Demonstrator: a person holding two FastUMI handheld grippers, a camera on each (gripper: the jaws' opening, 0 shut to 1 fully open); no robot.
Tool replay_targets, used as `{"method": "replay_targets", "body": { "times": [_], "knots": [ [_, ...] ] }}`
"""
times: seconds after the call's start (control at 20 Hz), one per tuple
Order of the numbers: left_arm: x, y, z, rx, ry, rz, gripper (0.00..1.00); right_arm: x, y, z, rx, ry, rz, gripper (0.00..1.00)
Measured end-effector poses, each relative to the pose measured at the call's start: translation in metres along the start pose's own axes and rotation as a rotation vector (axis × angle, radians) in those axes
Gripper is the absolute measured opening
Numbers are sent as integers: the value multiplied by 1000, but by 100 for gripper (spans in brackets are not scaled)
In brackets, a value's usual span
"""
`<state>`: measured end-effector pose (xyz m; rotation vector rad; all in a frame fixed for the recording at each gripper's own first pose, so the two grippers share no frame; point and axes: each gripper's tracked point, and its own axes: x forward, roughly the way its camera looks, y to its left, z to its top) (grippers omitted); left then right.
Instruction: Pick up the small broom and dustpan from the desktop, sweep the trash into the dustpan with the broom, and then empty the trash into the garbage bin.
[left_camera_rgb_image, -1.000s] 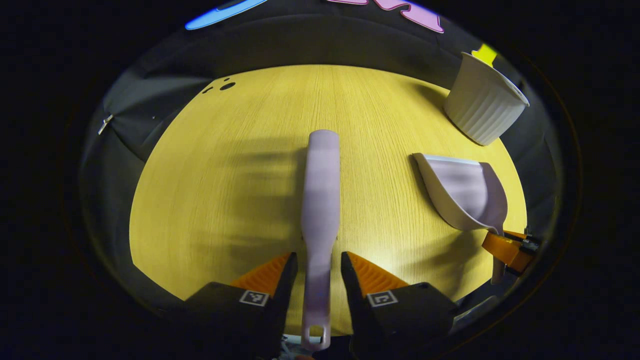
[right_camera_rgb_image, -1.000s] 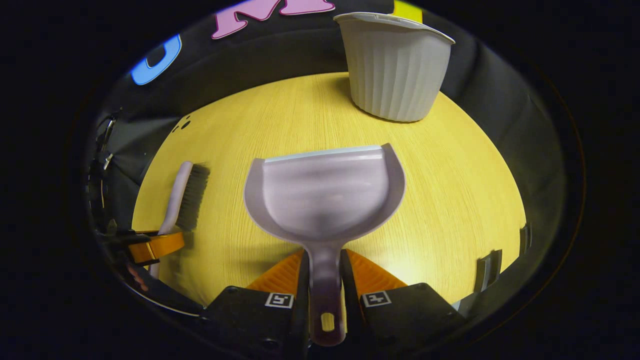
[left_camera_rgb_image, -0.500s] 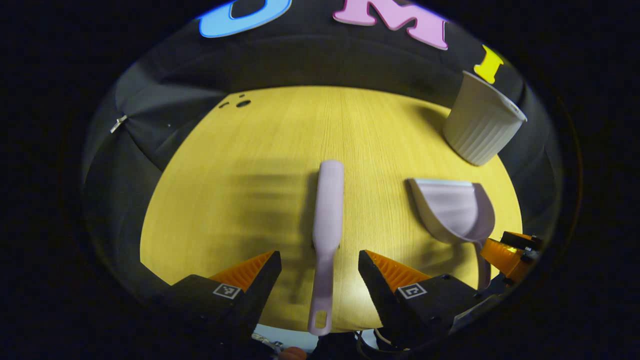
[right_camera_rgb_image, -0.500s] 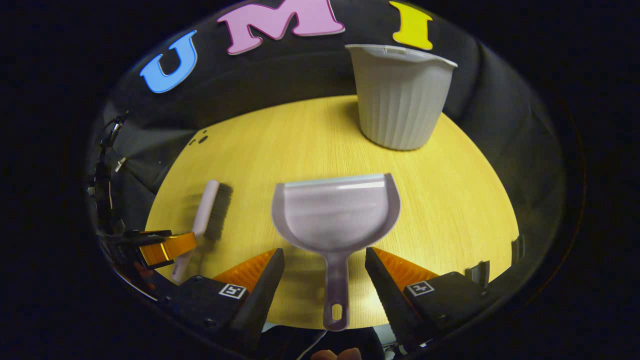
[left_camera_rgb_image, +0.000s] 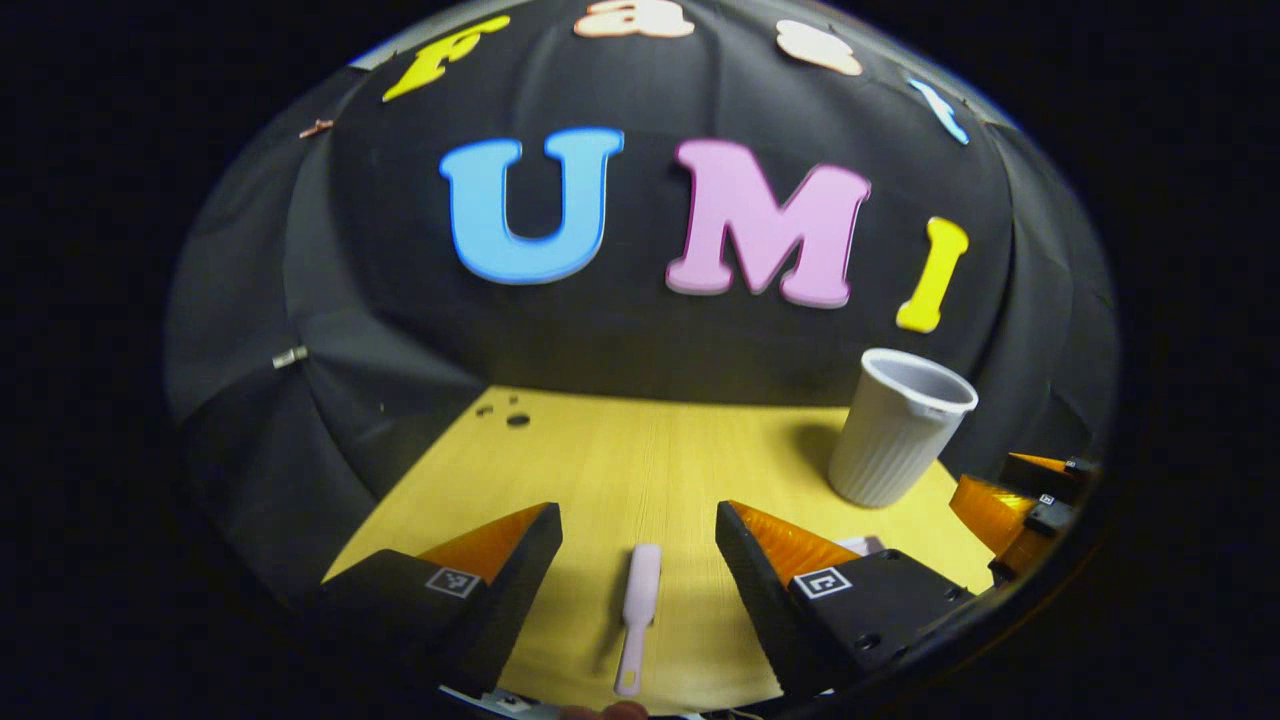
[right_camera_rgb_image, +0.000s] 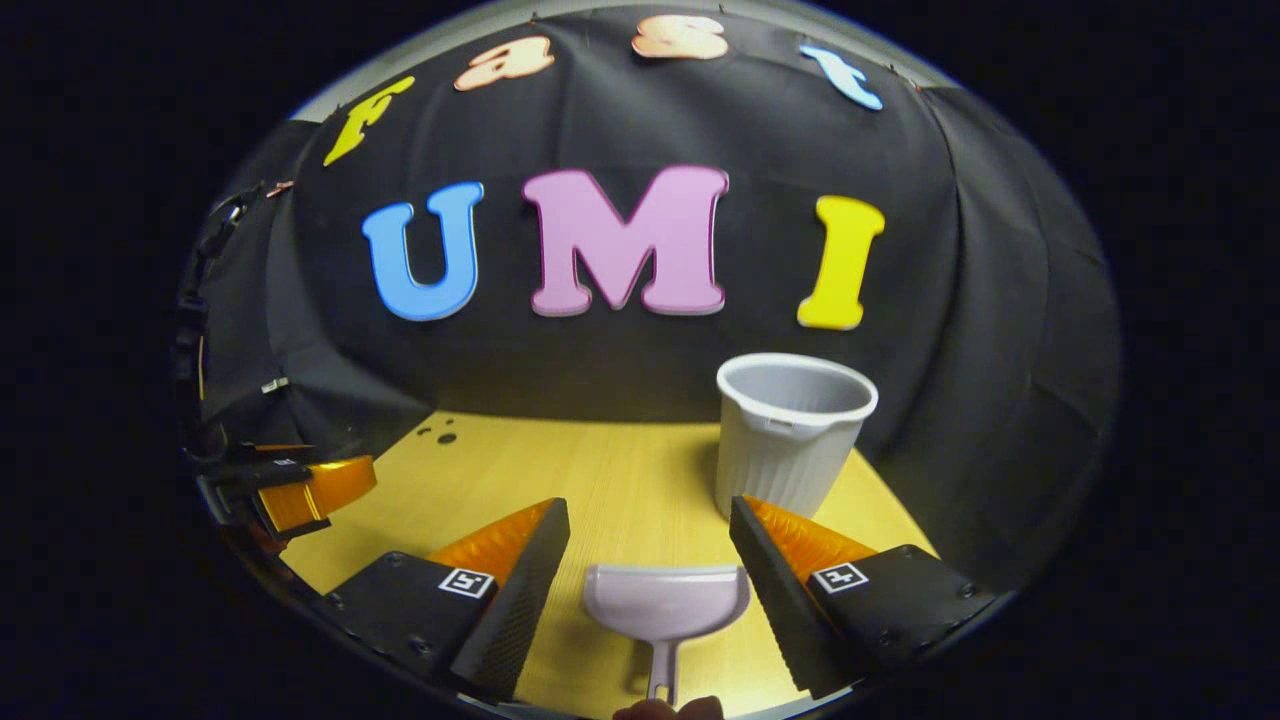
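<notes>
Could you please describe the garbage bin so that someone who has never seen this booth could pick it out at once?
Start at the yellow wooden desktop and look to its far edge, against the black cloth wall. The garbage bin stands upright there, beyond the dustpan. It is the only tall thing on the desktop: a pale, ribbed, open-topped tub, while the dustpan and the small broom lie flat.

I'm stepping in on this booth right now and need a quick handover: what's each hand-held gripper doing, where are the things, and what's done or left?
Left hand-held gripper: open, empty, raised above the broom, which lies flat on the desktop.
Right hand-held gripper: open, empty, raised above the dustpan, which also lies on the desktop.
Garbage bin: upright at the far right of the desktop, beyond the dustpan.
Done: both tools are set down; no trash is visible on the wood or in the pan. The bin's contents are hidden.
Left: apparently nothing, unless the sweeping has not happened yet; then both tools need regrasping.
</notes>
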<state>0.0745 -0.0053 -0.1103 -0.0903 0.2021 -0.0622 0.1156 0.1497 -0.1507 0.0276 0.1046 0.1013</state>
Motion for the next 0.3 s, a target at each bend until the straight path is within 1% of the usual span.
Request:
{"method": "replay_targets", "body": {
  "times": [0.1, 0.2, 0.3],
  "knots": [
    [-19, -1, 25, 4, -100, -13, 98, -11, -4, 34, -26, -113, -38, 99],
    [-34, -4, 44, 15, -170, -27, 97, -22, -7, 63, -50, -209, -73, 98],
    [-46, -5, 53, 19, -205, -37, 97, -30, -3, 72, -35, -240, -76, 98]
  ]
}}
